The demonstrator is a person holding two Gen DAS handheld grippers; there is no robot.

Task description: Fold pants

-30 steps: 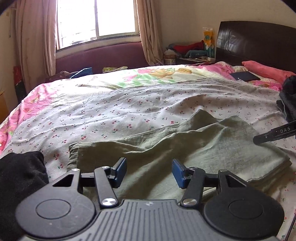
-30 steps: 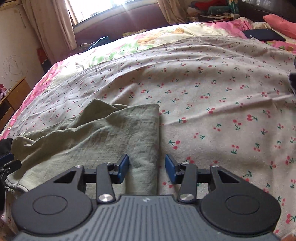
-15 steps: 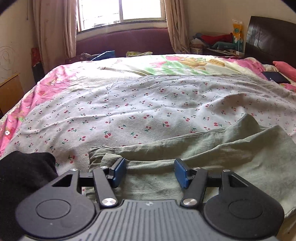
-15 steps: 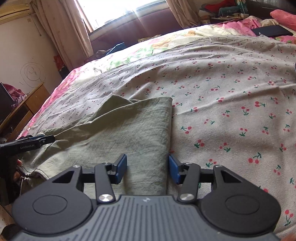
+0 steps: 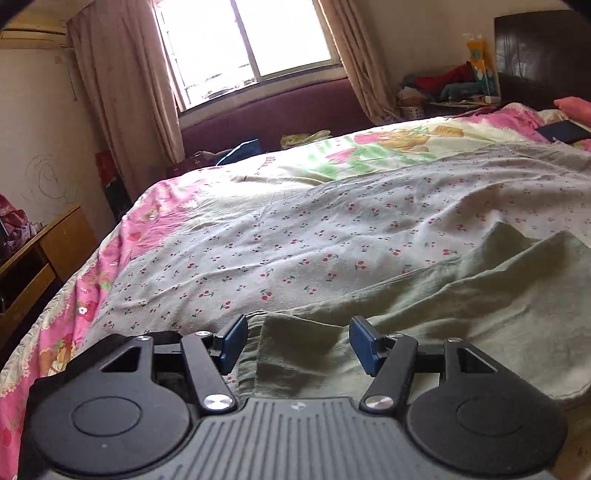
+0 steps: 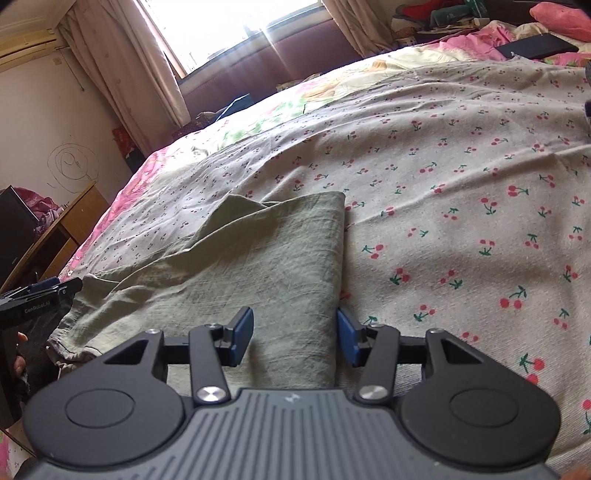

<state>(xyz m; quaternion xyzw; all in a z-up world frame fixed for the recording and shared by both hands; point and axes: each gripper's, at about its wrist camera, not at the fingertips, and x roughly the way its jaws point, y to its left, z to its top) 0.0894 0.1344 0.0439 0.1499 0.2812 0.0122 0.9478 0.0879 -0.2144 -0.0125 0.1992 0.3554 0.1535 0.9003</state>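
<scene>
Olive-green pants (image 5: pixel 461 314) lie folded lengthwise on the cherry-print bedsheet (image 5: pixel 332 229). My left gripper (image 5: pixel 298 341) is open, its blue pads either side of the pants' left end near the bed's front edge. In the right wrist view the pants (image 6: pixel 240 266) stretch from centre to lower left. My right gripper (image 6: pixel 295 338) is open and straddles the pants' right folded edge, its right pad just off the cloth. The left gripper (image 6: pixel 40 291) shows at the far left of the right wrist view, by the pants' other end.
A wooden desk (image 5: pixel 33 266) stands left of the bed. A window with curtains (image 5: pixel 251 40) is behind. A dark headboard (image 5: pixel 543 55), pink pillow (image 6: pixel 561 18) and a dark flat object (image 6: pixel 535 46) lie at the far right. Black cloth (image 5: pixel 55 384) sits under my left gripper.
My left gripper has slid left along the pants to their left end. My right gripper has shifted left to straddle the pants' right edge. Both stayed open.
</scene>
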